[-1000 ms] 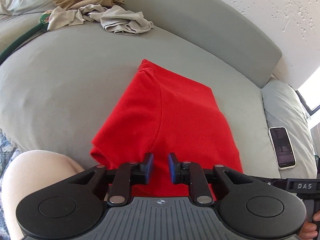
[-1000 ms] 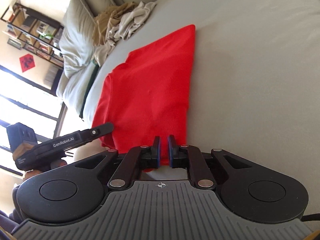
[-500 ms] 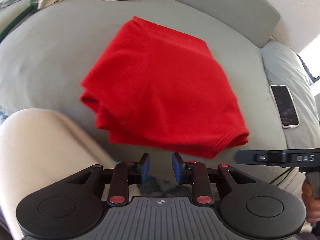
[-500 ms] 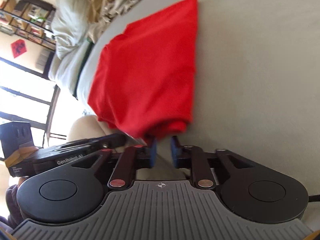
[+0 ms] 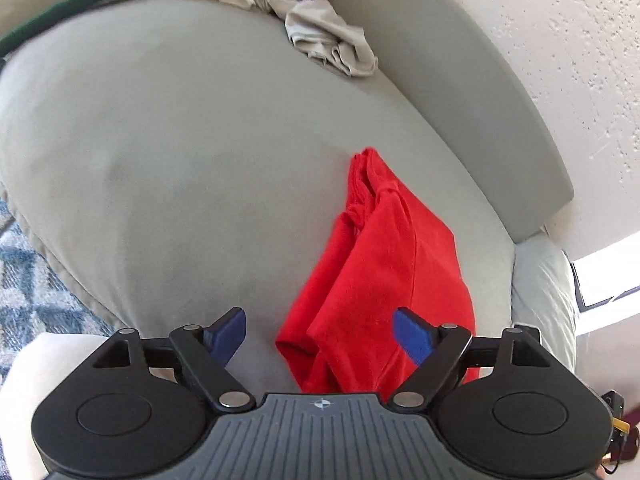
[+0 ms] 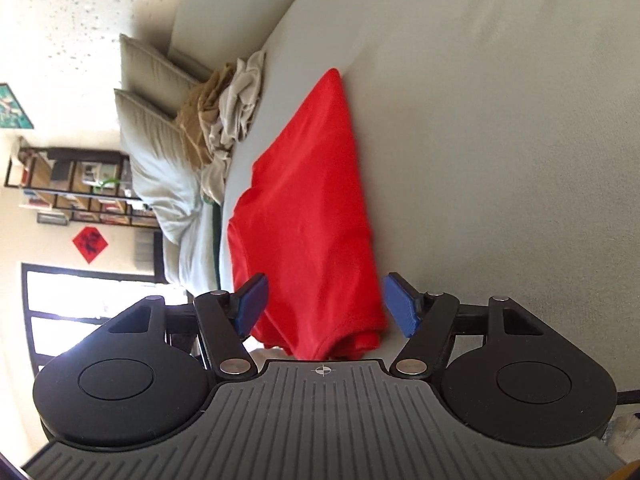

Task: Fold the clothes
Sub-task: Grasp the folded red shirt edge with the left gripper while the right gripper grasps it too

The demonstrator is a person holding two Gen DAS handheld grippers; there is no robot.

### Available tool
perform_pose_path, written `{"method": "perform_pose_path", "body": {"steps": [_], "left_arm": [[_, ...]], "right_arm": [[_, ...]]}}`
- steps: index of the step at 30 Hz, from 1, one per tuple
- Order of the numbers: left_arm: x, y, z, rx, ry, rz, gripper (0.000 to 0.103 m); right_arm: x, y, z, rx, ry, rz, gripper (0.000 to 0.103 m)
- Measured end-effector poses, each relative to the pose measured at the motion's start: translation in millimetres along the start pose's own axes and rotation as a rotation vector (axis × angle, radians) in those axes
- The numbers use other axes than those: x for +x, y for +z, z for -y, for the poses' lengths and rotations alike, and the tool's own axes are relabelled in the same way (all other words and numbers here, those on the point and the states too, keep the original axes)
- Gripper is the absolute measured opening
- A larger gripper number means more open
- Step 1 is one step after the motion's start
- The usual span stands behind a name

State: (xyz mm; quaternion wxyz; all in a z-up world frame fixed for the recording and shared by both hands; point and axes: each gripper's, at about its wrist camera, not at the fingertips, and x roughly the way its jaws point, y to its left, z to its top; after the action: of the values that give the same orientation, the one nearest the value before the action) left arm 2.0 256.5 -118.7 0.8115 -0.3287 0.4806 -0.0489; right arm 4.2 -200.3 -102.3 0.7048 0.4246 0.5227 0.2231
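Grey sofa seat [image 5: 192, 152] fills both views. Folded red shirt [image 6: 308, 216] lies flat on it, towards the backrest side, well apart from the crumpled beige clothes pile [image 5: 320, 36]. My left gripper [image 5: 320, 334] is spread wide, holding nothing, low over the shirt's near edge. My right gripper [image 6: 322, 306] is likewise wide and empty, straddling the near end.

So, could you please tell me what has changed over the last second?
Both claws, left claw and right claw, opened from nearly shut, letting go of the red shirt, now folded on the grey cushion. The crumpled clothes pile stayed put.
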Motion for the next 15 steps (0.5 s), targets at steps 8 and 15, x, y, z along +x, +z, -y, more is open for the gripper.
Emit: {"method": "perform_pose_path", "body": {"steps": [8, 15], "left_arm": [[23.6, -9.9, -6.3, -0.080, -0.181, -0.083, 0.080], [23.4, -14.5, -12.6, -0.156, -0.375, -0.068, 0.067]], "right_arm": [[13.1, 4.5, 19.8, 0.098, 0.047, 0.028, 0.068], [18.9, 14.4, 29.7, 0.105, 0.110, 0.023, 0.061]]}}
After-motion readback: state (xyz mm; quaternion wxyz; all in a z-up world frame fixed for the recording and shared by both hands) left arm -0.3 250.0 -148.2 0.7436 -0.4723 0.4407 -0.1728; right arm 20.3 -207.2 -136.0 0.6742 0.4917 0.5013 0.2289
